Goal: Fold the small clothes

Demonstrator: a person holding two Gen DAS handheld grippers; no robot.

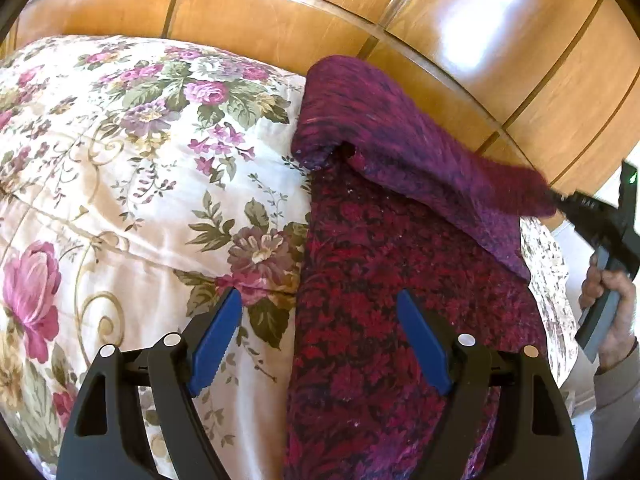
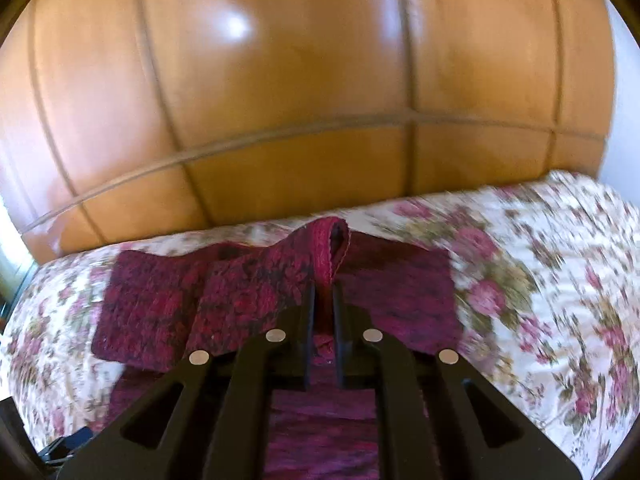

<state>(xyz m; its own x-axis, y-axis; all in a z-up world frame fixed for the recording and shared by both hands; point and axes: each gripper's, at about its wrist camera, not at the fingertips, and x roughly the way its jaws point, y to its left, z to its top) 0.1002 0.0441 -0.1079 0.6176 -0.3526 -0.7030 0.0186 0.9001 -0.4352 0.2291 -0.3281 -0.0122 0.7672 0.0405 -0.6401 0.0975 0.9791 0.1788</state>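
A dark red and purple knitted garment [image 1: 400, 320] lies on a bed covered by a cream floral bedspread [image 1: 120, 160], close to the glossy wooden headboard [image 1: 280, 20] that rises behind it. Seen from the left wrist, the knit runs down the right part of the bedspread, and one purple flap of it is lifted off the rest, stretched away from the headboard toward the right gripper [image 1: 558, 200]. A hand [image 1: 612, 312] with a pale sleeve grips that tool's handle at the picture's edge.

The left gripper [image 1: 320, 336] hangs above the knit's near edge, its blue-padded fingers [image 1: 216, 340] spread wide with nothing between them; one pad is over the bedspread, the other over the knit.

In the right wrist view, the right gripper [image 2: 324, 292] has its black fingers drawn almost together, pinching a raised fold of the knit, which stands up in a loop in front of the headboard [image 2: 300, 80]. The bedspread [image 2: 540, 280] there is blurred.
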